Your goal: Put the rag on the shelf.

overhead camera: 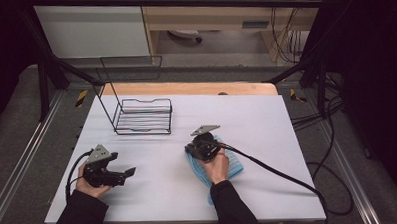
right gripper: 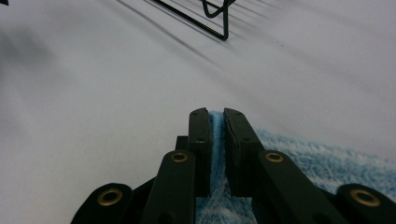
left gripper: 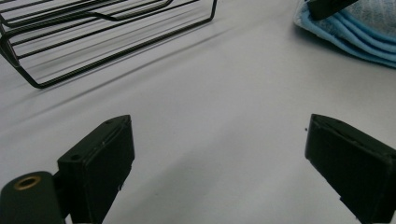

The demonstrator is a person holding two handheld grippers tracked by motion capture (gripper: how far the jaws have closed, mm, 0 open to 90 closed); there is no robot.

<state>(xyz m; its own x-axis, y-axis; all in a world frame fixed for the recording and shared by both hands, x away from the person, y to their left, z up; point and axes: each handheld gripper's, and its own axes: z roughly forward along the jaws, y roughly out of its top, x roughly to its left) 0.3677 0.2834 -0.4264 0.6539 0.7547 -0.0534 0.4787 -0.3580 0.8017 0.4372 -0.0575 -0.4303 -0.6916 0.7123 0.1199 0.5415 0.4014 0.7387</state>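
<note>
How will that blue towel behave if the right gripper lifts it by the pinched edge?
Probably floppy: the blue towel is folded terry in soft layers, so it would likely drape and unfold. Likely light, and unlikely to slip, since the right gripper pinches a fuzzy fold.

Your right hand-held gripper [right gripper: 216, 116] covers the fold of the blue towel [right gripper: 327, 163] it pinches, so in the right gripper view you cannot see how much cloth sits between the jaws; the towel runs off the bottom and right edges there. From above, your right hand [overhead camera: 218, 166] and that hand-held gripper hide the towel's middle. In the left gripper view, the towel is cut by the top right corner, and the wire rack [left gripper: 93, 37] ahead of your left hand-held gripper [left gripper: 217, 158] is cut by the top and left edges.
</note>
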